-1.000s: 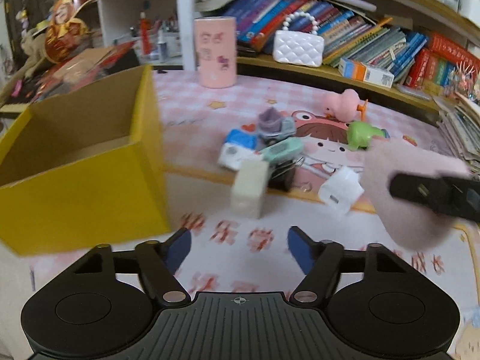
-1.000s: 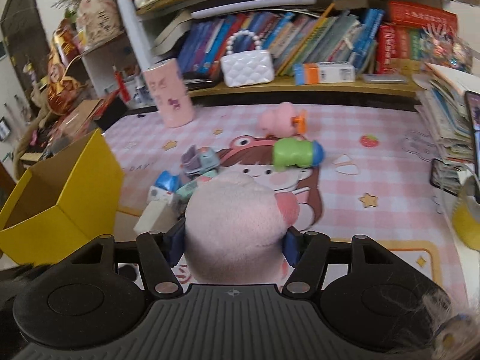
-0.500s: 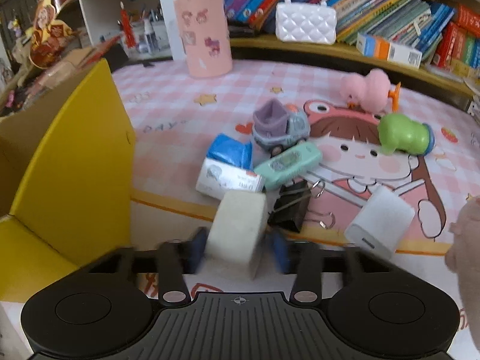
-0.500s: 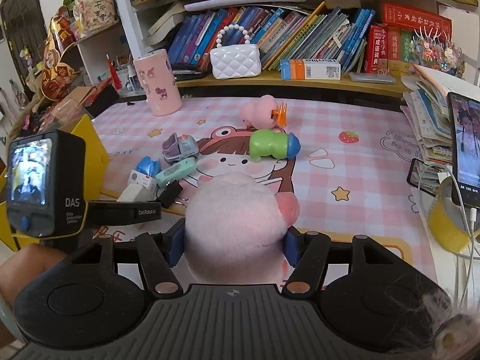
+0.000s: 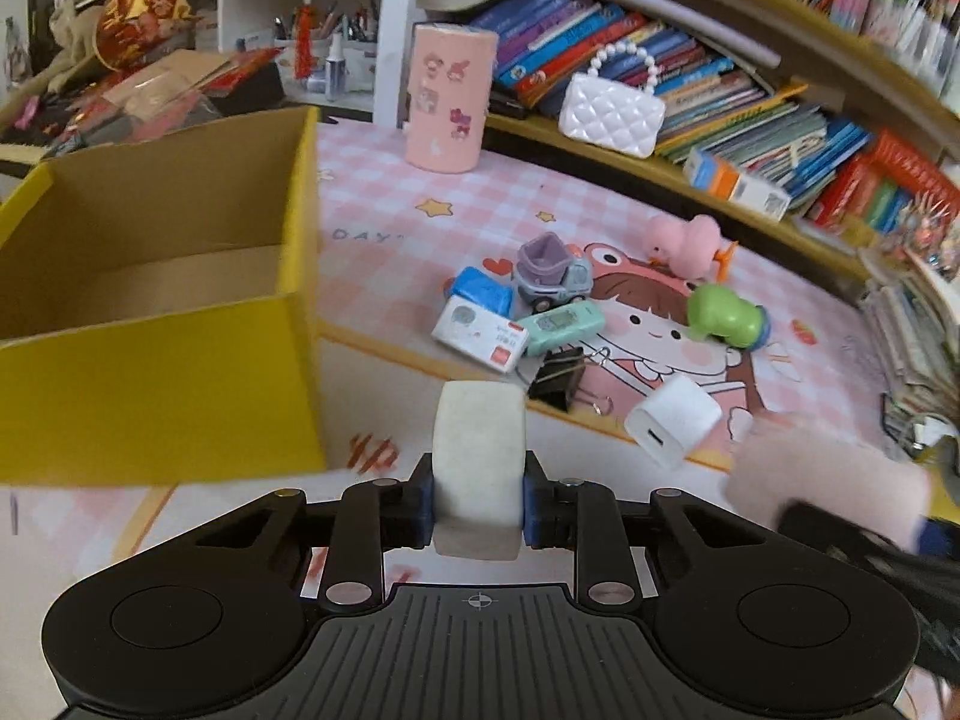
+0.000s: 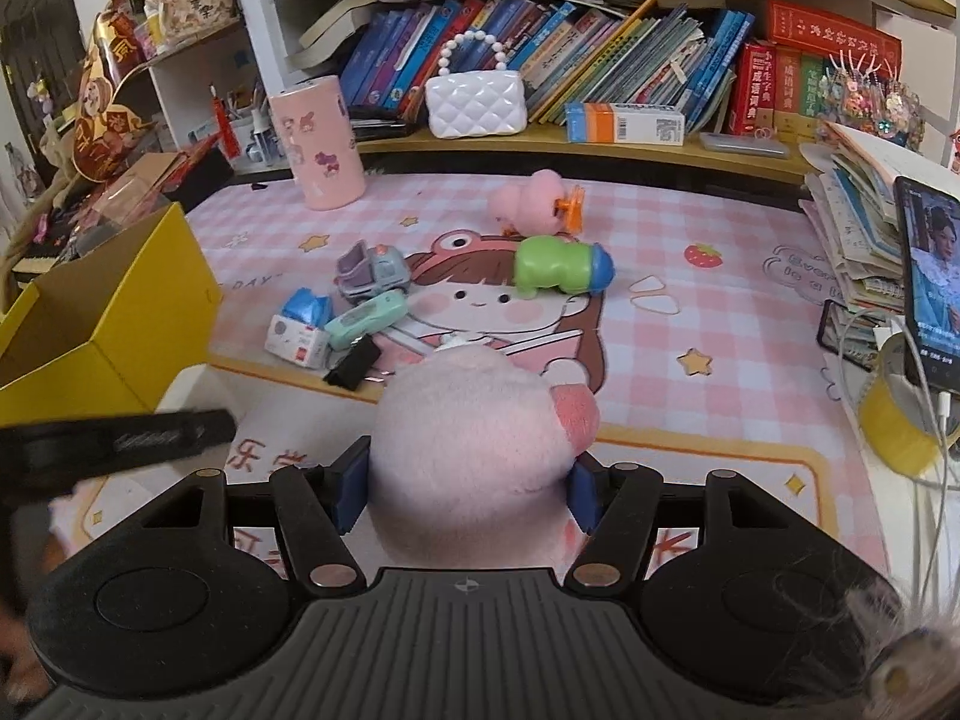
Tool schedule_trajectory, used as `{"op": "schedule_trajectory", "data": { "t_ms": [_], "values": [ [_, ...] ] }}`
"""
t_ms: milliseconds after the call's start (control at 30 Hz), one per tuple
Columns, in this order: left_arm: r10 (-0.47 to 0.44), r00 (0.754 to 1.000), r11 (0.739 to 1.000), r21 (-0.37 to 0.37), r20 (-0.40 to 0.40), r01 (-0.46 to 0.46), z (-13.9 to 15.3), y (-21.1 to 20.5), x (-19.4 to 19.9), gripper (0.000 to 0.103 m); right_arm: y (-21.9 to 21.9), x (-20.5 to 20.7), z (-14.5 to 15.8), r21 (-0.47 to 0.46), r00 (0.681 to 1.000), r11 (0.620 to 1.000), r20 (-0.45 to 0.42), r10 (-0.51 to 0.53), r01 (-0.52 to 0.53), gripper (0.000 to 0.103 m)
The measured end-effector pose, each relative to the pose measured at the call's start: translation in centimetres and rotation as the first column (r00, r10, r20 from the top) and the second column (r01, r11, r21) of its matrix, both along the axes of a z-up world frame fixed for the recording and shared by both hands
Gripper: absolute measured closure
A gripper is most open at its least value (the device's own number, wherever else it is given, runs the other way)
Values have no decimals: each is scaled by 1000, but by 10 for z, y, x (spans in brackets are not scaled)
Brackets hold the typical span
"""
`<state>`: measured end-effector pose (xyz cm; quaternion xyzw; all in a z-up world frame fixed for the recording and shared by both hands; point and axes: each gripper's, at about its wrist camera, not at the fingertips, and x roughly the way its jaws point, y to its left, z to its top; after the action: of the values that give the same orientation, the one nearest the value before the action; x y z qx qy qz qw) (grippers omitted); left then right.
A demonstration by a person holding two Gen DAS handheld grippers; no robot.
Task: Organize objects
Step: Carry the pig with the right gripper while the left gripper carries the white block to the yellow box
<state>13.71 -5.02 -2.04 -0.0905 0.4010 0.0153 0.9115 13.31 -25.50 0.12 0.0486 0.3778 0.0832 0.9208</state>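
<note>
Currently my left gripper [image 5: 477,501] is pinched on a white block [image 5: 478,468], both blue pads pressed flat against its sides, the block upright and raised off the mat. My right gripper [image 6: 469,495] is clamped around a pink plush toy [image 6: 480,450], which bulges above the fingers. To the left stands the yellow cardboard box [image 5: 156,396], open at the top; the part of its brown floor I can see holds nothing, the near corner being hidden by the wall. On the pink checked mat [image 5: 384,240] lie a toy truck [image 5: 549,273], a mint case [image 5: 561,324], a tissue pack [image 5: 480,333], a black binder clip [image 5: 561,375], a white charger [image 5: 672,420], a green toy [image 5: 723,315] and a pink toy [image 5: 687,243].
</note>
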Motion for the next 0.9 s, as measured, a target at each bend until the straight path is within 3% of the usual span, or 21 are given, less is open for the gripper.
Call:
{"op": "schedule_trajectory", "data": {
  "t_ms": [233, 633, 900],
  "values": [
    [22, 999, 1000, -5, 26, -22, 11, 43, -45, 78, 49, -14, 2, 17, 999, 999, -27, 41, -40, 42],
    [114, 993, 993, -31, 23, -113, 15, 142, -118, 78, 166, -71, 6, -18, 975, 976, -40, 218, -219, 42],
    [121, 992, 993, -22, 45, -120, 17, 188, -157, 78, 218, -112, 6, -24, 971, 971, -29, 236, -236, 42]
  ]
}}
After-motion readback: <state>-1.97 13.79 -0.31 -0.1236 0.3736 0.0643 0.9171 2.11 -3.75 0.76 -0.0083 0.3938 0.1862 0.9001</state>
